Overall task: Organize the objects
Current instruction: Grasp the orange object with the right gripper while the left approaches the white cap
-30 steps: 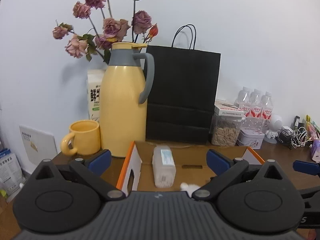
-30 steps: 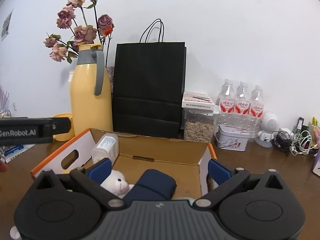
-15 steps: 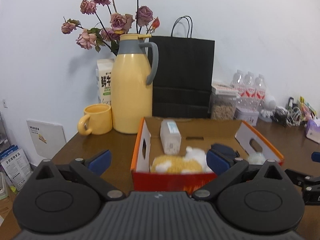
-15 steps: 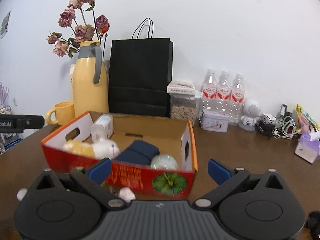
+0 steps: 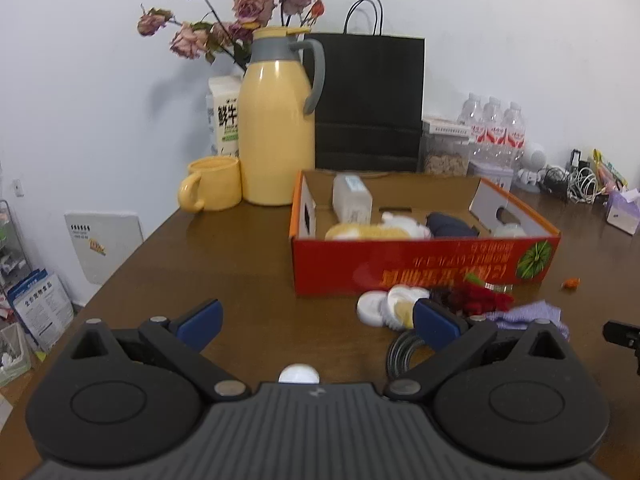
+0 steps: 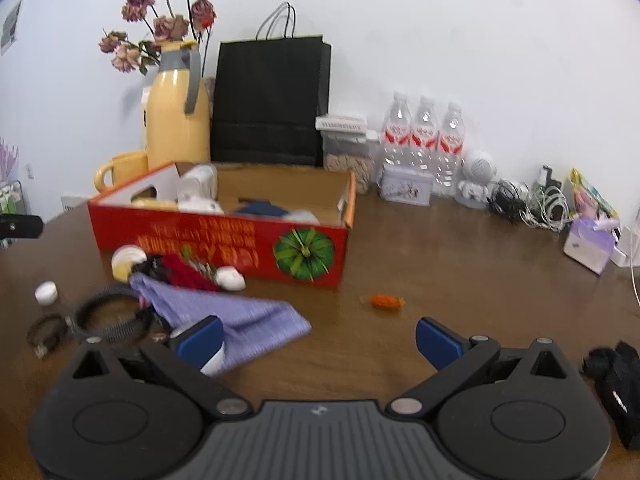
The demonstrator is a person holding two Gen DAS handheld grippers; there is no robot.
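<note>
On the table, left to right:
Mug: yellow, touching or just beside the jug; the left view shows it whole, the right view only part of it behind the box corner.
Jug: yellow with a grey handle, dried roses behind it, a black bag to its right.
Box: red, open-topped, in front of the bag. Only the left view looks down into it: a white bottle, a yellow-and-white plush and a dark blue thing lie inside.
Clutter by the box front: white lids, a red bundle, a purple cloth and a black cable coil. The right view shows the cloth spread out; the left view shows just its edge.
Orange bit: alone on the wood, right of the cloth, apart from the box.
Right view only: a tissue pack at the far right and a black strap by the table edge.
Back wall: three water bottles, a tin, tangled cords.
Left gripper: jaws wide apart, nothing between them, above bare wood near the lids.
Right gripper: jaws wide apart, empty; its left finger overlaps the cloth's near corner in view.
</note>
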